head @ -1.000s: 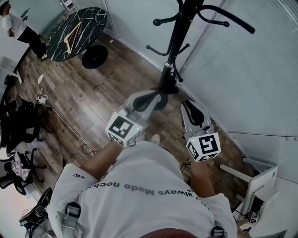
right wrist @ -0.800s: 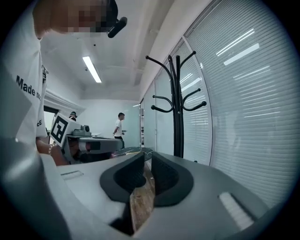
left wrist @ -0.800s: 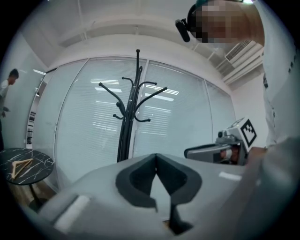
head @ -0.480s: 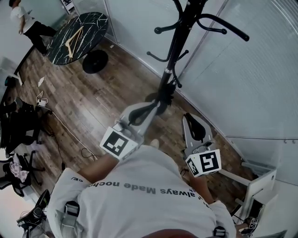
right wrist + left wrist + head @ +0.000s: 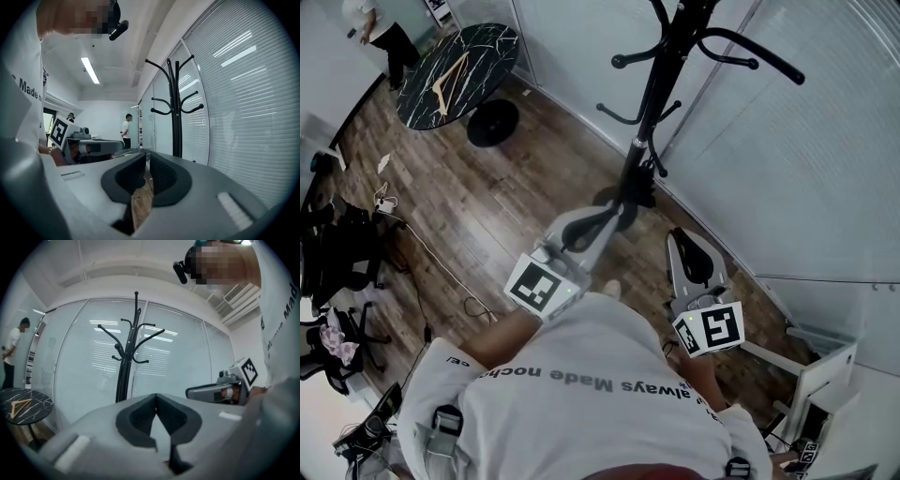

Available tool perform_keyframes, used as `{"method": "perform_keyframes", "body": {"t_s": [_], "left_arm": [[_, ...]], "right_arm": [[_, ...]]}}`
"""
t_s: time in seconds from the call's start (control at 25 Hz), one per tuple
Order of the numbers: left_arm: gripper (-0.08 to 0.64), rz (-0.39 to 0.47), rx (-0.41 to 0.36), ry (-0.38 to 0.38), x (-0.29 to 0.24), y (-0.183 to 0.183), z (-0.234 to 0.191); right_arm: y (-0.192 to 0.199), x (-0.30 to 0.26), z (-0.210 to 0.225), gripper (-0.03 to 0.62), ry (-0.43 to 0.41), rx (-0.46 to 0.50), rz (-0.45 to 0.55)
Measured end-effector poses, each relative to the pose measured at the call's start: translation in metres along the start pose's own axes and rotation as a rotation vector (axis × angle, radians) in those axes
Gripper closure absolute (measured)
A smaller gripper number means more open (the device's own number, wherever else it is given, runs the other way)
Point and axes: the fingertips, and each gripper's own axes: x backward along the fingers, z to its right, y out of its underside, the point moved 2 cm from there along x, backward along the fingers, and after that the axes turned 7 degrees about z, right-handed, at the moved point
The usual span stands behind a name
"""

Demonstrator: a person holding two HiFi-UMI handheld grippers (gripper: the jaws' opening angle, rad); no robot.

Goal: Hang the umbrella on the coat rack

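Coat rack (image 5: 661,75) stands ahead; left gripper (image 5: 155,396) and right gripper (image 5: 146,158) both pressed together.

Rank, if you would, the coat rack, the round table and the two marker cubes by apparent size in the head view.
1. coat rack, by its overall span
2. round table
3. left marker cube and right marker cube: alike, both enlarged by nearness to the camera

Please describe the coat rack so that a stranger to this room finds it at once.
Find the glass wall with white blinds; the coat rack stands on the wooden floor just before it. It is a tall black pole with curved, knob-tipped arms, unlike the low round marble table nearby.
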Motion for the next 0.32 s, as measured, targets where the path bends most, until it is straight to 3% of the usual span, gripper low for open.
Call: {"method": "perform_keyframes", "body": {"t_s": [0.32], "left_arm": [[0.555,0.003,-0.008,-0.006,-0.0003,0.0065,0.0003]], "right_arm": [[0.0058,0.0029,0.0046,0.563,0.016,-0.007,0.002]]}}
